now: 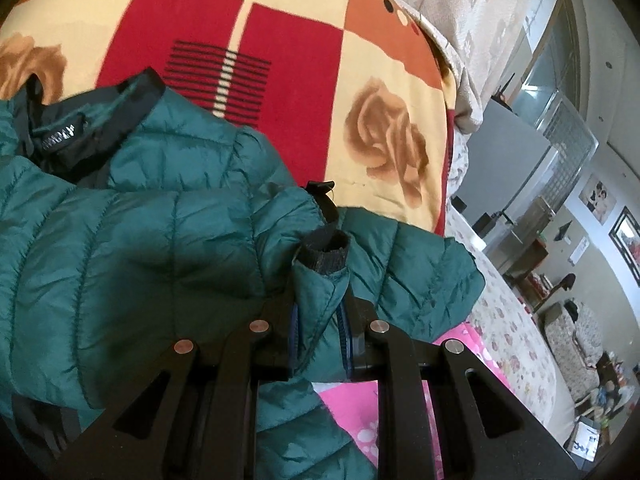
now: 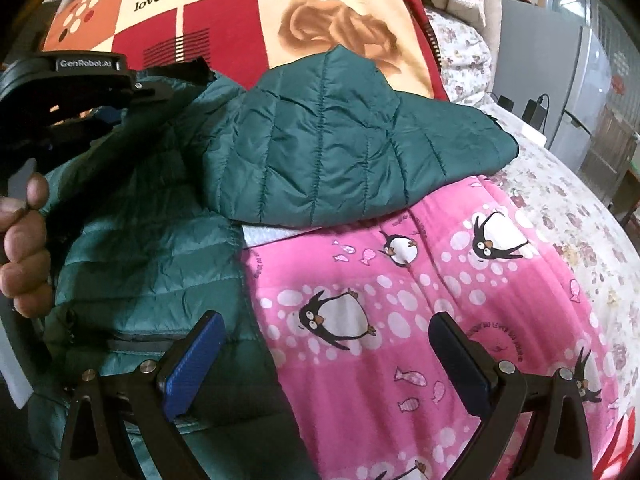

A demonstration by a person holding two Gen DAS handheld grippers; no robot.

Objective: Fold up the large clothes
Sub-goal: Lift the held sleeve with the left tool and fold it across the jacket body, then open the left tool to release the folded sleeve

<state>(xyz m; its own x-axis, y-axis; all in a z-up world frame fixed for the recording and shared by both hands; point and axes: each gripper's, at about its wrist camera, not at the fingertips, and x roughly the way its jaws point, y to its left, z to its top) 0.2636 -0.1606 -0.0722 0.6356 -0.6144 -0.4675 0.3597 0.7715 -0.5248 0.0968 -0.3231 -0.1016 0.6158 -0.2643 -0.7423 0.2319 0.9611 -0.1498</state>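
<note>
A teal quilted puffer jacket lies on the bed, its collar with a black label at the upper left in the left wrist view. My left gripper is shut on the jacket's sleeve end, whose black cuff sticks up between the fingers. In the right wrist view the jacket spreads over the blankets, one part folded across to the right. My right gripper is open and empty, low over the jacket's edge and the pink blanket. The left gripper and the hand holding it show at the left there.
A red, orange and cream blanket with roses covers the far part of the bed. A pink penguin blanket lies near me. A floral sheet runs along the right edge. Beyond it stand a grey appliance and room furniture.
</note>
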